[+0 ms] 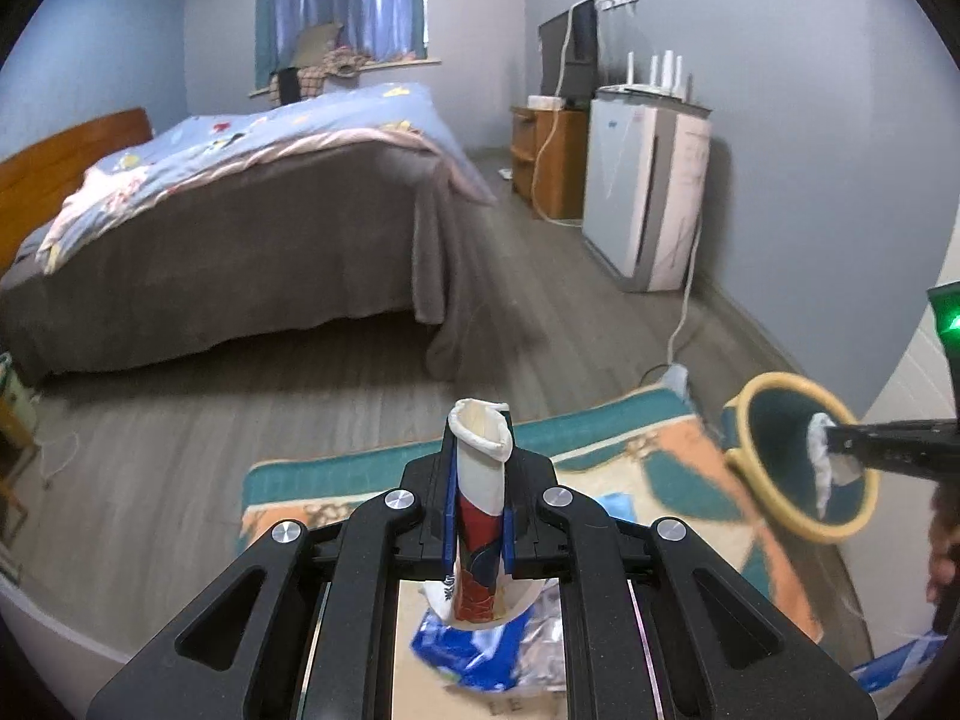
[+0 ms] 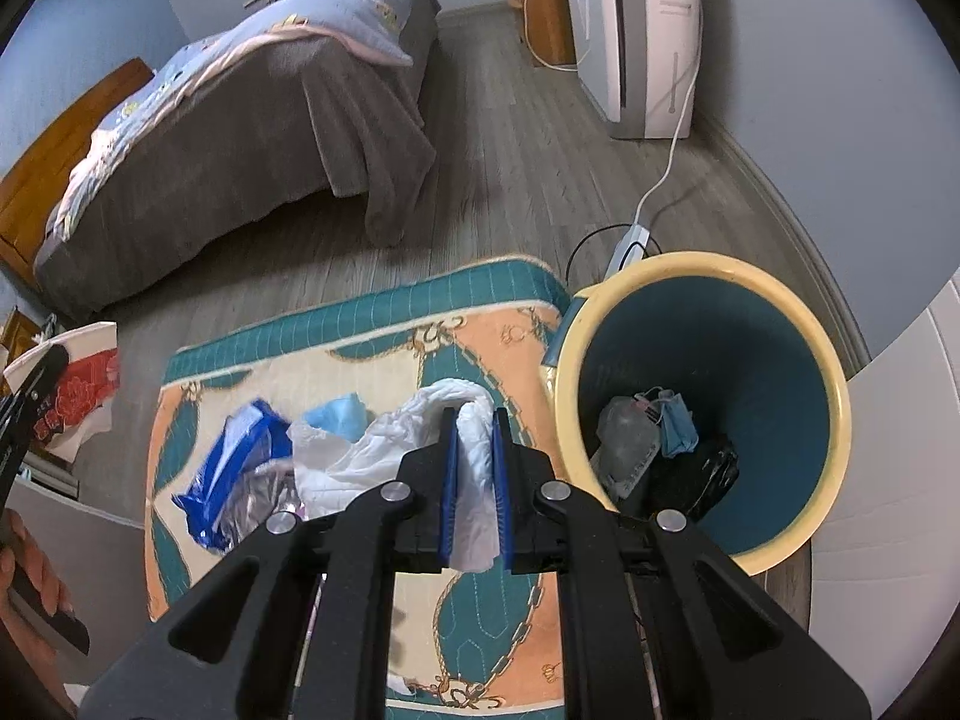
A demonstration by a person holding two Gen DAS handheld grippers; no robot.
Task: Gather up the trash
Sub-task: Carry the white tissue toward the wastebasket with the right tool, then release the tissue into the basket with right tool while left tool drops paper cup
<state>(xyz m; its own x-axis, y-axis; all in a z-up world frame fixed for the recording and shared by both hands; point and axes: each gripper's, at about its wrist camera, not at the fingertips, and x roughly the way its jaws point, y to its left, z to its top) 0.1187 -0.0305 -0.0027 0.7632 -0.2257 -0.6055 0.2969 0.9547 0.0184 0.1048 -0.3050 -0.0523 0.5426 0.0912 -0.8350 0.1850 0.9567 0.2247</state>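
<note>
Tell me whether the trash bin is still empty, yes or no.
No: the right wrist view shows the trash bin already holding a crumpled clear bag, a blue mask and a dark item at the bottom.

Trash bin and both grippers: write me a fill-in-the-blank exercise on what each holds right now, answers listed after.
1. The left gripper is shut on a flattened paper ____.
2. The right gripper pinches a crumpled ____ tissue.
3. The trash bin has a yellow rim and a ____ inside.
4. The blue wrapper lies on the ____.

Answers: cup; white; teal; rug
</note>
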